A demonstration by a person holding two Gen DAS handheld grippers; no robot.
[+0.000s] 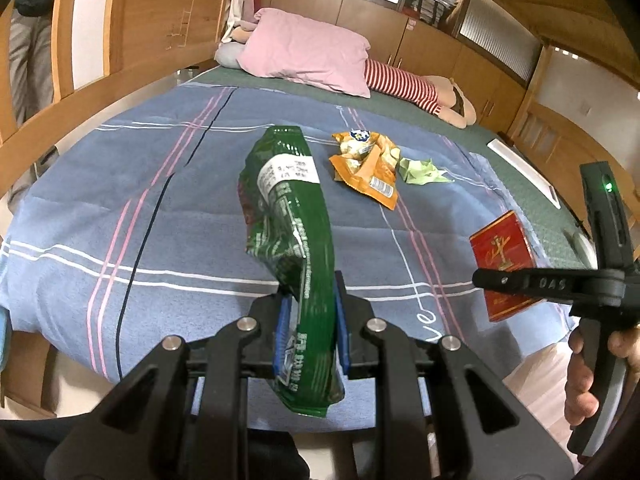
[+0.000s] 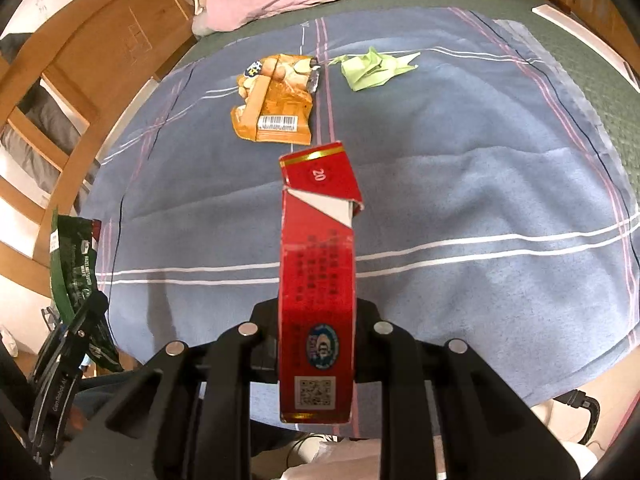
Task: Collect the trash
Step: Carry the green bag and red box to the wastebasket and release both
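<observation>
Trash rides in both tools: left tool (image 1: 310,320) clamps a crinkled green foil snack bag (image 1: 294,240), right tool (image 2: 316,344) clamps a flattened red cardboard carton (image 2: 318,280), lifted clear of the bed (image 2: 480,200) for carrying off; an orange wrapper (image 2: 276,100) and crumpled green paper (image 2: 372,68) remain.

left tongs (image 1: 310,320) clamped on green wrapper (image 1: 292,216), tilted down over bed | right tongs (image 2: 316,344) clamped on red carton (image 2: 318,280), steeper down over bed | fingers (image 1: 580,384) wrap right handle
</observation>
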